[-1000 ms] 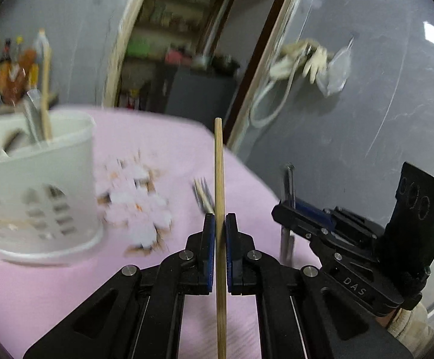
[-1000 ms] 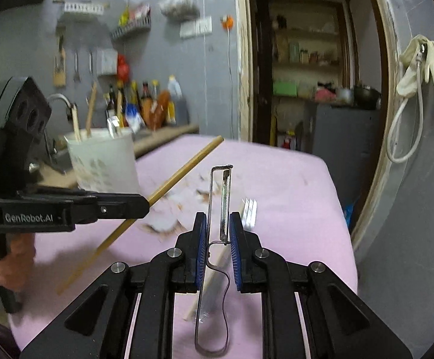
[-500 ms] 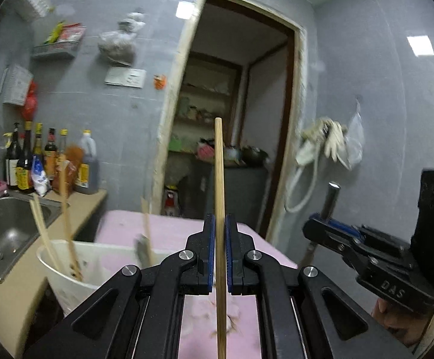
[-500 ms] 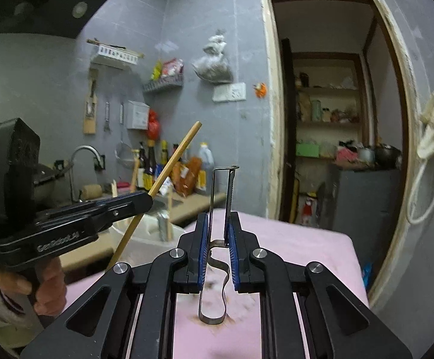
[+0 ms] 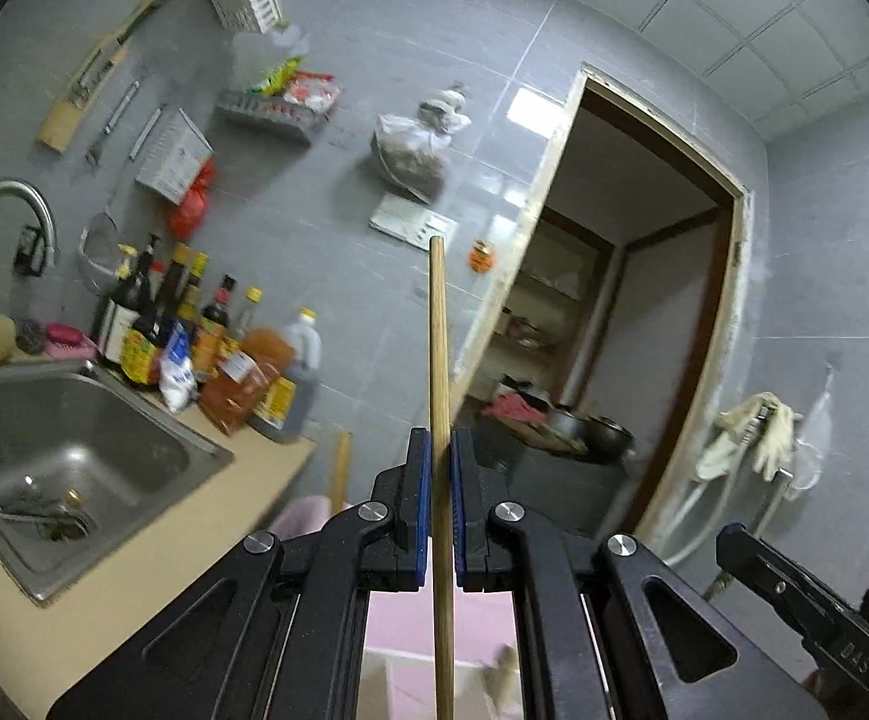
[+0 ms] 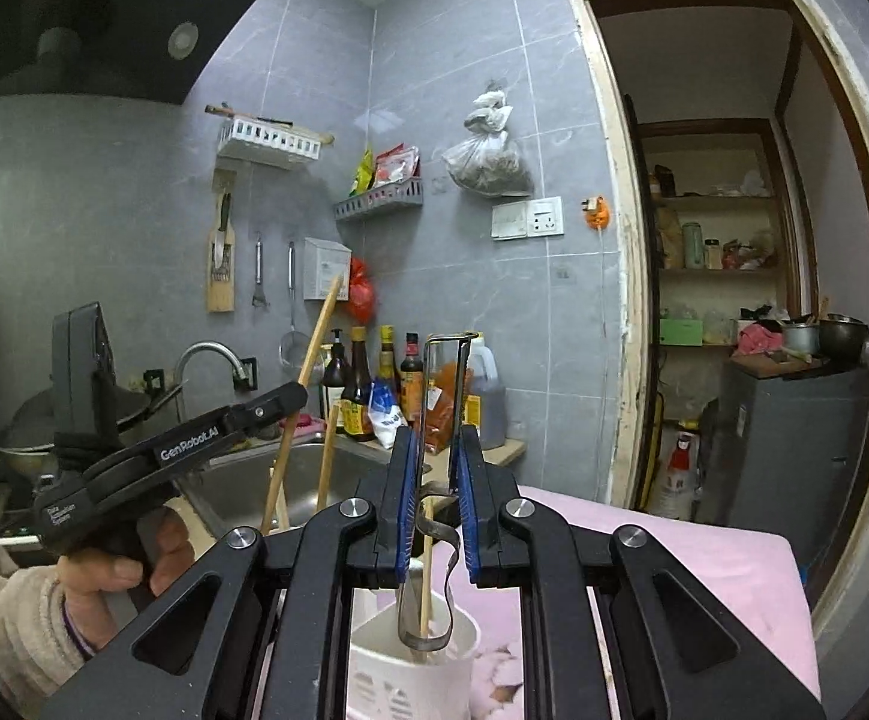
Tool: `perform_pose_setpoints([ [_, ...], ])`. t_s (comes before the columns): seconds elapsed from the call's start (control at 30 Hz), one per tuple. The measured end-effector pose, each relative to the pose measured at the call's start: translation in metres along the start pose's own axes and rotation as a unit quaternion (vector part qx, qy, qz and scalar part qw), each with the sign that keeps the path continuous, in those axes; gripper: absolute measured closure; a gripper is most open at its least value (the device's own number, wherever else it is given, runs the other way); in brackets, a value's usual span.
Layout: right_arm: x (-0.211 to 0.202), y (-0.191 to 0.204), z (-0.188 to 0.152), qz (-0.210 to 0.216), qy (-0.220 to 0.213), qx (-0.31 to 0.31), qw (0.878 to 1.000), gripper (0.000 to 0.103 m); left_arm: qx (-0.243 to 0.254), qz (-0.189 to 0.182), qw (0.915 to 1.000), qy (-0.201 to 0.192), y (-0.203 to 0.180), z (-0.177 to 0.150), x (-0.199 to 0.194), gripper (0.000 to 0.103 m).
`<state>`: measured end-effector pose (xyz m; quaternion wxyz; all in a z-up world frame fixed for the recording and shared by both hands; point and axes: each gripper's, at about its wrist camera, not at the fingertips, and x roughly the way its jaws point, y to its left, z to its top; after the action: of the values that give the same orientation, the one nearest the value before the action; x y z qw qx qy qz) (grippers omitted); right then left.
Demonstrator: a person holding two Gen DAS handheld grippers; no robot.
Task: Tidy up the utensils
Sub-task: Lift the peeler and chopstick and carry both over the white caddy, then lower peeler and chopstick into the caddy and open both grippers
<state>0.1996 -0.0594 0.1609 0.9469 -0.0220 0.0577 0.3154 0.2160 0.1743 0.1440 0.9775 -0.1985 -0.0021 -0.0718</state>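
My left gripper (image 5: 440,450) is shut on a wooden chopstick (image 5: 439,348) that stands upright between the blue pads. From the right wrist view the left gripper (image 6: 293,399) is at the left with the chopstick (image 6: 314,348) slanting up through it. My right gripper (image 6: 437,456) is shut on a metal peeler (image 6: 446,378), whose looped handle hangs over the mouth of the white slotted utensil holder (image 6: 434,672). The holder stands under the right gripper and has chopsticks in it. The right gripper (image 5: 734,540) shows at the lower right of the left wrist view.
The pink-clothed table (image 6: 674,570) carries the holder. A steel sink (image 5: 62,450) with a tap and a row of sauce bottles (image 5: 194,330) lie to the left. A person's hand (image 6: 116,564) grips the left tool. A doorway (image 6: 722,300) opens at the right.
Both grippers rose from the table with their utensils still held. The left one swung left toward the sink wall. The holder now sits right under the right gripper.
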Motion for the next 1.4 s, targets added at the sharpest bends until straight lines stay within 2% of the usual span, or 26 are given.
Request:
perform_pose_setpoints([
  [0.27,0.023,-0.005,-0.017,0.001,0.011,0.013,1.0,0.092,0.036,0.063,0.9962,-0.048,0.002,-0.011,0.008,0.099],
  [0.47,0.033,-0.003,-0.029,-0.003,0.019,0.007,1.0,0.092,0.062,0.091,0.9921,-0.06,0.002,-0.032,0.014,0.099],
  [0.73,0.041,0.003,-0.046,-0.011,0.037,-0.011,0.999,0.092,0.074,0.102,0.9906,-0.053,0.006,-0.055,0.018,0.099],
  [0.97,0.049,0.008,-0.059,-0.041,0.041,-0.015,0.998,0.092,0.085,0.107,0.989,-0.057,0.002,-0.067,0.012,0.099],
  [1.27,0.063,0.008,-0.074,-0.05,0.076,-0.002,0.996,0.092,0.091,0.102,0.9901,-0.032,0.001,-0.078,0.005,0.099],
  [1.33,0.063,0.006,-0.076,-0.049,0.081,0.004,0.996,0.09,0.085,0.1,0.9911,-0.024,0.004,-0.078,0.003,0.099],
  [1.4,0.062,0.004,-0.076,-0.045,0.084,0.011,0.995,0.081,0.076,0.091,0.993,-0.002,0.006,-0.077,0.003,0.098],
])
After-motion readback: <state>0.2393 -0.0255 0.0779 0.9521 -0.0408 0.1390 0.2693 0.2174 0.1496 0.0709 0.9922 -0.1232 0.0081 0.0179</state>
